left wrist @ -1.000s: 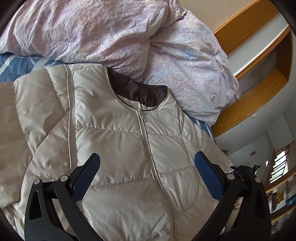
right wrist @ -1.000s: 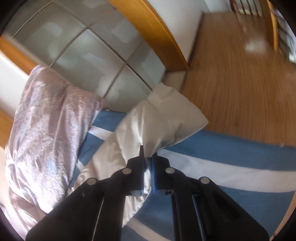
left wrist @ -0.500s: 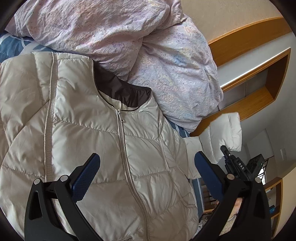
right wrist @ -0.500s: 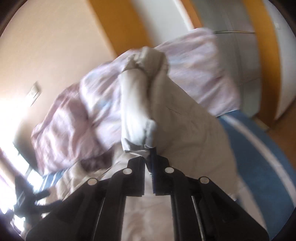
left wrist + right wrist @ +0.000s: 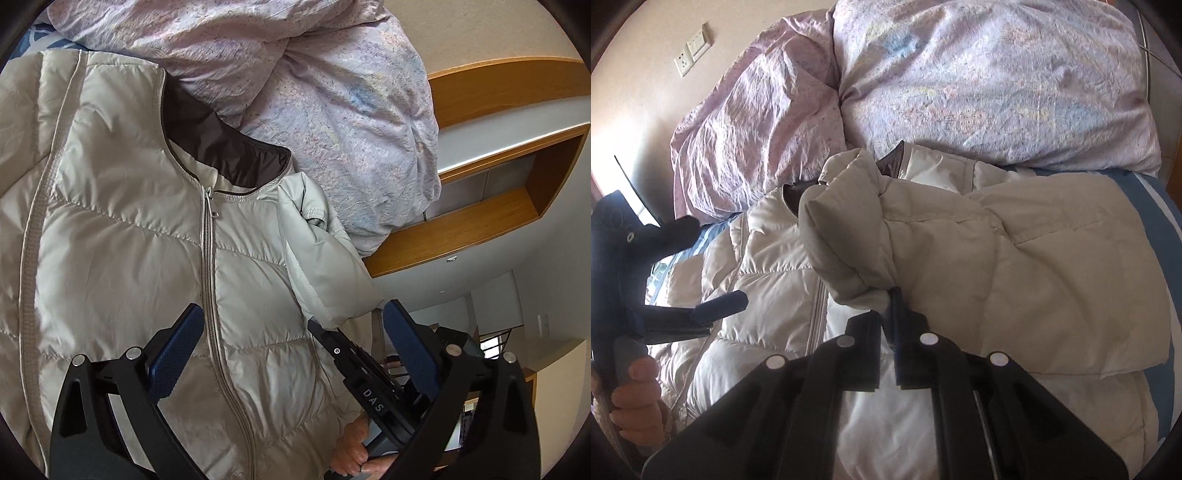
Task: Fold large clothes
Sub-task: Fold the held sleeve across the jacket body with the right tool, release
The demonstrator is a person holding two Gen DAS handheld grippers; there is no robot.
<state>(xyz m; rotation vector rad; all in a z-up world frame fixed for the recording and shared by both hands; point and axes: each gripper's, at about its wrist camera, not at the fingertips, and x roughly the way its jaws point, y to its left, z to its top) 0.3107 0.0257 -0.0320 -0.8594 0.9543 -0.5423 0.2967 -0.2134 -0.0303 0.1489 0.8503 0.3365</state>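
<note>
The puffy cream jacket [image 5: 129,240] lies flat on the blue striped bed [image 5: 1160,199], zipped up, with its dark collar right against the heap of pink bedding [image 5: 960,85]. The right gripper [image 5: 891,306] is pinched tight on the end of one sleeve [image 5: 1015,266], which lies folded across the jacket's front. The left gripper [image 5: 291,339] hangs over the lower front with its blue pads [image 5: 173,350] spread wide, holding nothing, above the zipper [image 5: 207,258].
</note>
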